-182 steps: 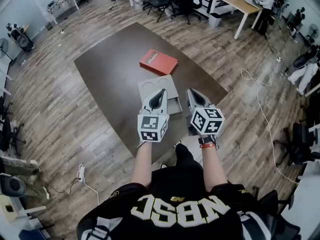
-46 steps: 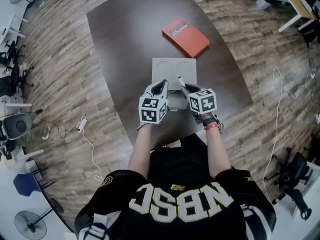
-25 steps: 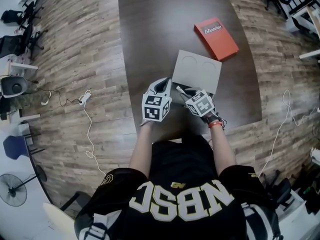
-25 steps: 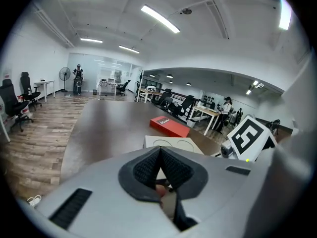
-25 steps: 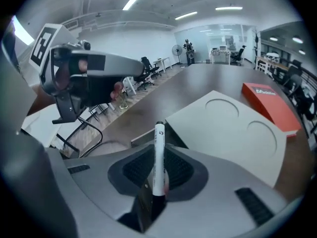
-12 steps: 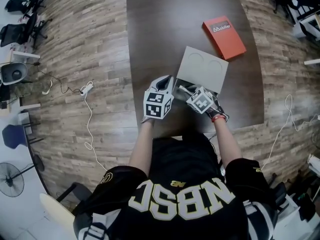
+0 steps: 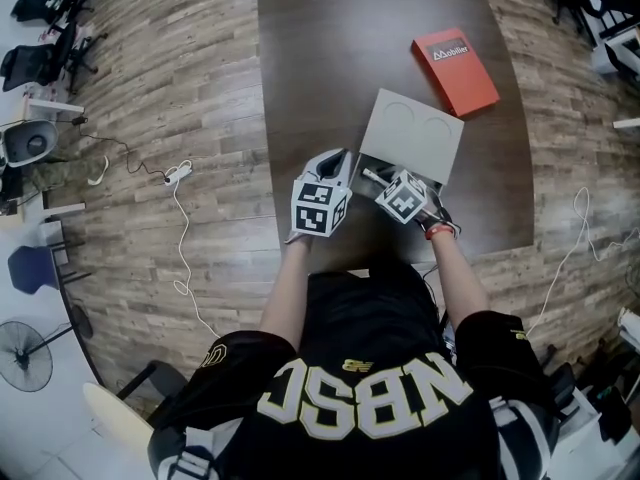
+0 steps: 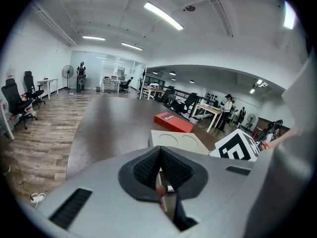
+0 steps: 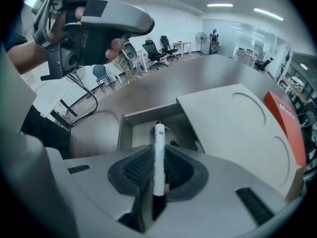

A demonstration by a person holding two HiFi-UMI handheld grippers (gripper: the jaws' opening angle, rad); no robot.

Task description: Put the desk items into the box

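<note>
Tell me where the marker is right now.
The marker is clamped in the right tool, centre-right in the head view. Its tip points over the open tray of the grey box, with the red book beyond.

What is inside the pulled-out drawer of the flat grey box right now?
Pale drawer floor and one small dark item, too small to identify. The white marker clamped in the right gripper covers a strip; the grey box lid hides the rest.
</note>
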